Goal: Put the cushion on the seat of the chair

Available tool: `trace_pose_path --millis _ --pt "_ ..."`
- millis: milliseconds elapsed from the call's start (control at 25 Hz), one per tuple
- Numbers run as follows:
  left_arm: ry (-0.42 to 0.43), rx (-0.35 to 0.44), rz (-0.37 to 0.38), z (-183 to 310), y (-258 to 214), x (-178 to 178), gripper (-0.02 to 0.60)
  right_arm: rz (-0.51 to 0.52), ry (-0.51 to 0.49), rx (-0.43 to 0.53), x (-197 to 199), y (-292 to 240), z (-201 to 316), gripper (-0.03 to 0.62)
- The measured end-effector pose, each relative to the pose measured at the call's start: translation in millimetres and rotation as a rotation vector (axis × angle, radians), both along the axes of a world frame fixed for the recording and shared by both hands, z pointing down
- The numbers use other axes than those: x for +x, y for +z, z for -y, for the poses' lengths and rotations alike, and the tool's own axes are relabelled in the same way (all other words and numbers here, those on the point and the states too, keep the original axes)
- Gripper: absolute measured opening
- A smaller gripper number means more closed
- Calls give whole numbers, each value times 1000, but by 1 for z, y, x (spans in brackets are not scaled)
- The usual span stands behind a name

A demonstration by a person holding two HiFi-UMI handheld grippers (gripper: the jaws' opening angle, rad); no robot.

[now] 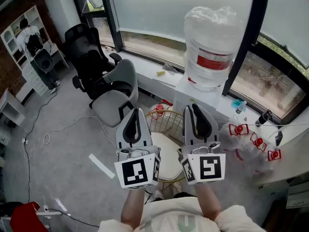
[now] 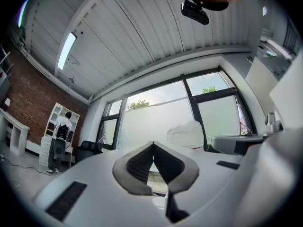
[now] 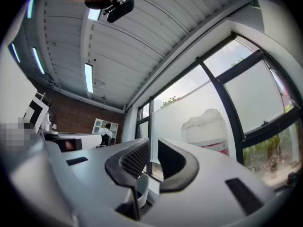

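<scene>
Already cushion (image 1: 169, 157) flat on chair (image 1: 166, 122)

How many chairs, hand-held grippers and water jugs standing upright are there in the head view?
Chairs: 3 (black chair, grey chair, gold wire chair)
Hand-held grippers: 2 (left hand-held gripper, right hand-held gripper)
Upright water jug: 1
Total: 6
</scene>
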State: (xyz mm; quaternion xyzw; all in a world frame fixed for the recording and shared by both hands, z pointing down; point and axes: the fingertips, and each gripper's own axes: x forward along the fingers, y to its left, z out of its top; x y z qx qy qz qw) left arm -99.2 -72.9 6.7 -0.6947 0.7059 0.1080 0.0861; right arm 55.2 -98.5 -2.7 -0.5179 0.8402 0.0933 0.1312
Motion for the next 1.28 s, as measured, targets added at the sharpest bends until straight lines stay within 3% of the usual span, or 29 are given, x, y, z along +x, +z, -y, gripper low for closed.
trace_pose_path --millis 200,400,680,1280 --pt "25 35 36 -24 -19 18 14 -34 -68 46 -6 -7 -26 19" --pt "7 20 38 -39 -11 25 14 -78 -101 52 -11 -2 -39 17" --pt "-24 -1 13 -48 -5 18 14 -75 -153 28 -20 6 -42 17" --pt "-110 -17 40 -55 -1 2 14 -51 -236 5 -45 14 -40 16"
